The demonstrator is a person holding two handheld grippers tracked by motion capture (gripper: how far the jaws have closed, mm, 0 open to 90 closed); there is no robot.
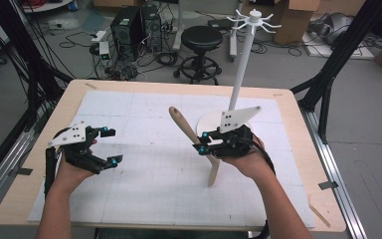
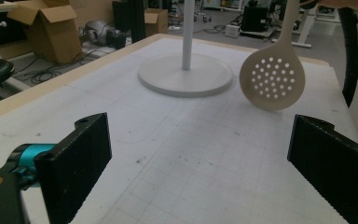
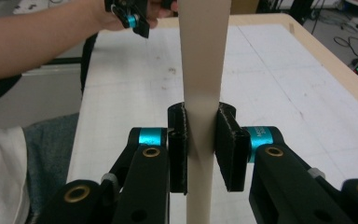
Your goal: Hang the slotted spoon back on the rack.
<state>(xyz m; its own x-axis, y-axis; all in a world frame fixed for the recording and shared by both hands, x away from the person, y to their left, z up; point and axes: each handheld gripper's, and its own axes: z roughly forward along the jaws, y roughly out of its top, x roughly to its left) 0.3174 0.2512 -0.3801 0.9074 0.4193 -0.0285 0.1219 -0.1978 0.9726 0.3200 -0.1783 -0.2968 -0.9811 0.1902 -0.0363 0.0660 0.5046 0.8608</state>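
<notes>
A beige perforated spoon (image 1: 213, 172) hangs tilted above the white mat, handle end up and to the left, head down near the mat. My right gripper (image 1: 202, 142) is shut on its handle (image 3: 204, 70), which runs up between the pads. In the left gripper view the round holed head (image 2: 272, 77) hovers just off the mat beside the stand's base. My left gripper (image 1: 112, 146) stays at the left over the mat, jaws wide open and nothing between them (image 2: 200, 168). It also appears far off in the right gripper view (image 3: 137, 21).
A white hook stand (image 1: 241, 64) rises from a round base (image 2: 168, 81) on the far middle of the mat, right behind my right hand. The wooden table edge (image 1: 40, 149) frames the mat. A stool, computers and boxes stand on the floor beyond.
</notes>
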